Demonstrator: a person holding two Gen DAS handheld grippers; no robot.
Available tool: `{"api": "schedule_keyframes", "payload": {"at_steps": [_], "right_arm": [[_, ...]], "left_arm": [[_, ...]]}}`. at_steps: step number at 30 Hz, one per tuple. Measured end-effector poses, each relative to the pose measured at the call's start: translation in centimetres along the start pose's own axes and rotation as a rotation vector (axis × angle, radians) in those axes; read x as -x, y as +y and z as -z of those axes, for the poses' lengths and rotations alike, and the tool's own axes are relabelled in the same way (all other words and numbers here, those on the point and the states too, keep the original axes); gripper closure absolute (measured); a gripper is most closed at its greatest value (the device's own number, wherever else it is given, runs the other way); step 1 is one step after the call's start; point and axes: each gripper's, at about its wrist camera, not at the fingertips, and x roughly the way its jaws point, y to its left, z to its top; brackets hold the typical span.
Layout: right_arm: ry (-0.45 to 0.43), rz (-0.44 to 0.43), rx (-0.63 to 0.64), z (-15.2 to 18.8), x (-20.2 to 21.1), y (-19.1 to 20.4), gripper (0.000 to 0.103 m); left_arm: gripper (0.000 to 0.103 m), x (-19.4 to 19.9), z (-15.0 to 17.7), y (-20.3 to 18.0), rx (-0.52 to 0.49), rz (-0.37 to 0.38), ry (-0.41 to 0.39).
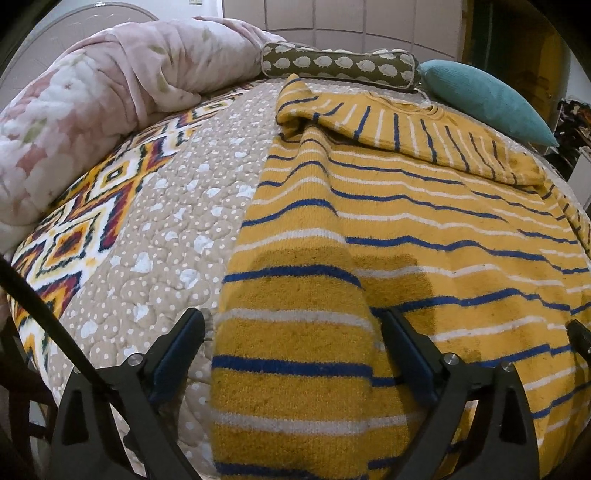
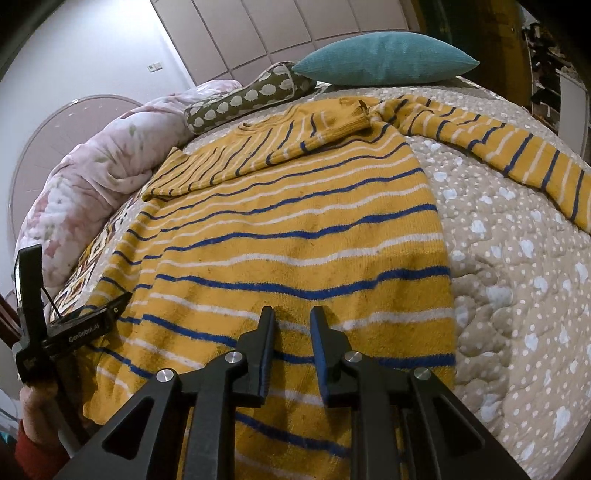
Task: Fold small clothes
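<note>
A yellow knitted sweater with blue and white stripes (image 2: pixel 295 229) lies flat on the bed's spotted beige quilt (image 2: pixel 517 295). One sleeve is folded across its chest, while the other sleeve (image 2: pixel 517 158) sticks out to the side. The left claw (image 1: pixel 291 339) is spread wide over the sweater's side fold, holding nothing. The right claw (image 2: pixel 291 325) hovers, fingers a little apart, also empty. I think the next job is folding that loose sleeve in.

Quilted dotted bedspread (image 2: pixel 517 277), teal cushion (image 2: pixel 384 59), pink duvet (image 1: pixel 92 99), panelled wall (image 2: pixel 280 26)
</note>
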Motion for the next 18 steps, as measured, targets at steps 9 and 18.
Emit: {"api": "schedule_keyframes", "payload": {"at_steps": [9,18], "right_arm": [[-0.02,0.028,0.037,0.28,-0.13,0.62,0.079],[-0.038,0.032,0.052,0.48,0.05,0.83,0.075]], "left_arm": [[0.006,0.02,0.18,-0.11,-0.006,-0.004,-0.003],[0.006,0.13,0.27,-0.15,-0.023,-0.007,-0.024]]}}
